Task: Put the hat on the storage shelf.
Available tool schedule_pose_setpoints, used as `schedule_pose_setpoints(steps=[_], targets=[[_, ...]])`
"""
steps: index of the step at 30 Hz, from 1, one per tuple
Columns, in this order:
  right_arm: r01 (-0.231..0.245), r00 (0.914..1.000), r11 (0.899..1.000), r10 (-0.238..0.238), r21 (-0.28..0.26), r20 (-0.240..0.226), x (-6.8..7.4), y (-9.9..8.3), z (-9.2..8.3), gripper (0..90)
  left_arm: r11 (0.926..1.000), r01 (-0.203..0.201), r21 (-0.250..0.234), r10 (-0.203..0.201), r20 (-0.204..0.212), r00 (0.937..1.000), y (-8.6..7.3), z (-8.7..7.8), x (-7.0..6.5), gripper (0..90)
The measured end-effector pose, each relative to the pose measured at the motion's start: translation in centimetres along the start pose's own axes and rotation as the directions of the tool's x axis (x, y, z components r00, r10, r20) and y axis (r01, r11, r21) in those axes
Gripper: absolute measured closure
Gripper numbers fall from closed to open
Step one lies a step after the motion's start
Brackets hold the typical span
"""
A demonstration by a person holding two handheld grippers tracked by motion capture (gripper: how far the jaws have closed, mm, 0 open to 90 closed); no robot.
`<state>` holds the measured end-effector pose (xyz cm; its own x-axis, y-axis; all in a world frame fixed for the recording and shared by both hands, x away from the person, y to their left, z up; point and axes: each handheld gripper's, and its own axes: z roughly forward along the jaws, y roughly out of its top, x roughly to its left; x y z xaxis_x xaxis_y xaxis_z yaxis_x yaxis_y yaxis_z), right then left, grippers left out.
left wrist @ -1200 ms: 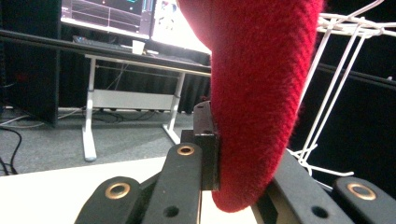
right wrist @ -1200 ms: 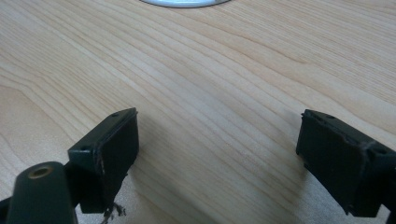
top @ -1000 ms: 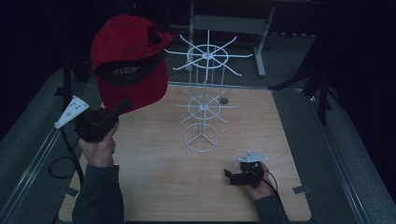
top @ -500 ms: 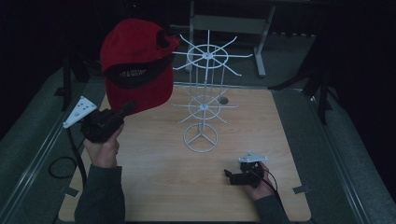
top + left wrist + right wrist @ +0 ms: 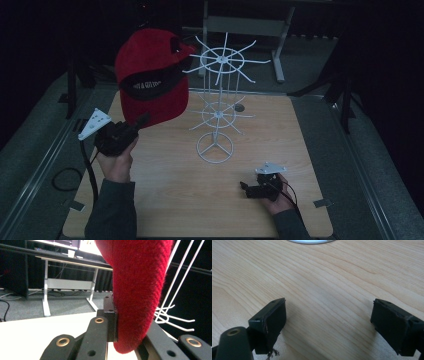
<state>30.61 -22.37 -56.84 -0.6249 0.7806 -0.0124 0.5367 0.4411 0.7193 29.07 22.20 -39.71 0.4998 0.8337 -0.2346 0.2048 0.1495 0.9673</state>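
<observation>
A red cap with a black band hangs in the air left of the white wire rack. My left gripper is shut on the cap's lower edge, and the left gripper view has the red fabric pinched between the jaws. The cap's crown is close to the rack's top ring of prongs. Near the table's front right, my right gripper rests low on the wood with its jaws wide open and nothing between them.
The rack's round base stands mid-table on the wooden tabletop. A grey channel runs along each side. A desk frame stands behind the table. A cable trails left of my left forearm.
My left hand has carried the cap a little to the right, toward the rack. The right gripper has stayed put.
</observation>
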Motion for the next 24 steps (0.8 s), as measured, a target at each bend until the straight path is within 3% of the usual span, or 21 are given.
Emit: schedule_pose_setpoints(steps=[24], targets=[[-0.001, 1.0000, 1.000, 0.001, 0.001, -0.001, 0.0, 0.0, 0.0, 12.9, 0.9983, 0.018, 0.055, -0.018, -0.004, 0.9998, -3.4, 0.7, -0.1, 85.6]])
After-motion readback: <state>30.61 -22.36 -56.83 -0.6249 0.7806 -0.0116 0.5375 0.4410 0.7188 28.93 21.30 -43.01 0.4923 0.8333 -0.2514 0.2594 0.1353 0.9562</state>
